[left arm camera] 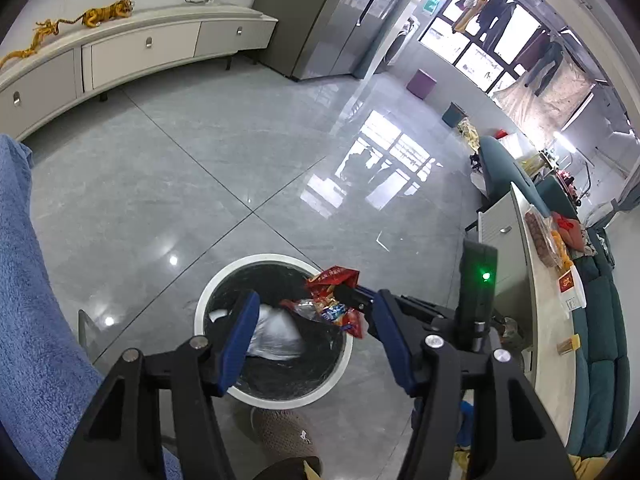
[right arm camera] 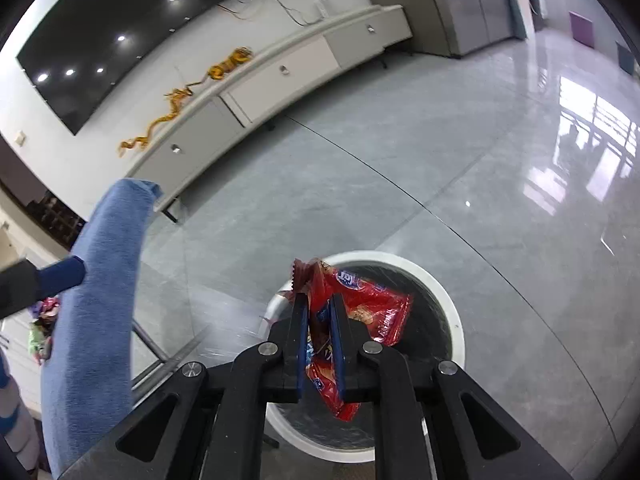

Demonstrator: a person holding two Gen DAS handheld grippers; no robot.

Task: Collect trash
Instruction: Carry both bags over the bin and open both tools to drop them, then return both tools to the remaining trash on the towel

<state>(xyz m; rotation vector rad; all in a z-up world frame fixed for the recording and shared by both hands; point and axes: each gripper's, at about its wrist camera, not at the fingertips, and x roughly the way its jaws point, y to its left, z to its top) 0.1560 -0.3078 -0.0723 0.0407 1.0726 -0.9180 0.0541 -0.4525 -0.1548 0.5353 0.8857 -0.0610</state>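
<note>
A round trash bin (left arm camera: 240, 268) with a white rim and a black liner stands on the grey tiled floor. A crumpled white piece of trash (left arm camera: 276, 332) lies inside it. My left gripper (left arm camera: 318, 296) hangs over the bin, open, with nothing between its blue pads. My right gripper (right arm camera: 318, 298) is shut on a red snack wrapper (right arm camera: 372, 300), held just above the bin's rim (right arm camera: 452, 312). In the left wrist view the right gripper (left arm camera: 346, 294) comes in from the right and holds the wrapper (left arm camera: 332, 280) over the bin's far right edge.
A blue towel (left arm camera: 32, 280) drapes along the left, also in the right wrist view (right arm camera: 100, 280). A low white cabinet (left arm camera: 140, 48) lines the far wall. A pale table (left arm camera: 540, 280) with snacks and a teal sofa (left arm camera: 600, 340) stand at the right. A slippered foot (left arm camera: 280, 428) is beside the bin.
</note>
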